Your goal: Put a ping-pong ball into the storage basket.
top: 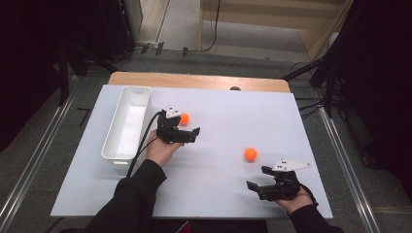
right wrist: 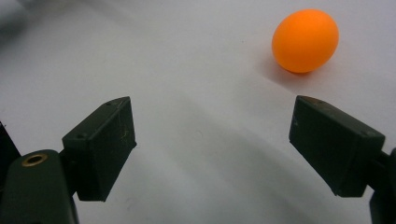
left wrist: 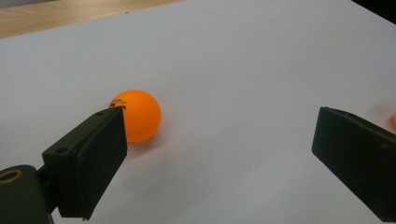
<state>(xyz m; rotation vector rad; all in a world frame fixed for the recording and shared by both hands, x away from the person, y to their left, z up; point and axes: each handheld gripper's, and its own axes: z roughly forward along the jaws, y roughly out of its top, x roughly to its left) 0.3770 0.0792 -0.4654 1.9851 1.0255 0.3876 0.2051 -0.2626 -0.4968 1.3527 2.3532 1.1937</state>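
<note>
Resting on the white table sheet [top: 218, 126], one orange ball [top: 184, 118] lies just beside the left gripper [top: 187, 130], right of the white bin [top: 127, 121], whose jaws gape, grasping nothing. Nearer and to the right, a second orange ball [top: 250, 154] sits just beyond the right gripper [top: 262, 177], likewise spread wide; nothing blocks either.

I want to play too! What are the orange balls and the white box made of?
The orange ball by the left gripper and the orange ball by the right gripper look like thin, light plastic, like ping-pong balls: smooth, matte, evenly coloured, with only a soft sheen. The white box looks like hard moulded plastic: smooth thin walls, rounded corners and a rolled rim. I can't be certain from looks alone.
</note>
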